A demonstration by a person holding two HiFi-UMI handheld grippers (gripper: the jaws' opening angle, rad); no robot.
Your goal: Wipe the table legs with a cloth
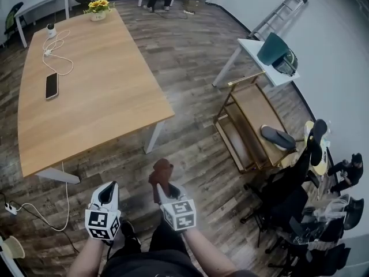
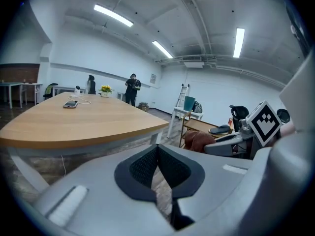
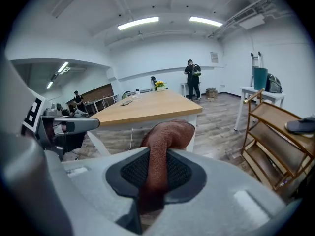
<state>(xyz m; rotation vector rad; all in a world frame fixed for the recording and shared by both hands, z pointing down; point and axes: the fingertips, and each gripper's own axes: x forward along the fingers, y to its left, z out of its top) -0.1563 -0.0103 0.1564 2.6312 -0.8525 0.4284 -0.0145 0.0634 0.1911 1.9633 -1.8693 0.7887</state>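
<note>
Two tongs [image 1: 109, 186] [image 1: 164, 189], one brown cloth [image 1: 162, 171], one wooden table [image 1: 92, 91], one phone [image 1: 51, 86], one flowerpot [image 1: 98, 10], one ladder [image 1: 277, 13]

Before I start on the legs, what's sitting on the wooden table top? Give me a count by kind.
Phone: 1
Flower pot: 1
White cable: 1
Small white device: 1
Total: 4

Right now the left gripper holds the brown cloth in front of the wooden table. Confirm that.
Wrong gripper. The brown cloth is clamped in the right gripper, as the right gripper view shows. The left gripper has its jaws together on nothing. The rest stands: the cloth is held in front of the wooden table.
</note>
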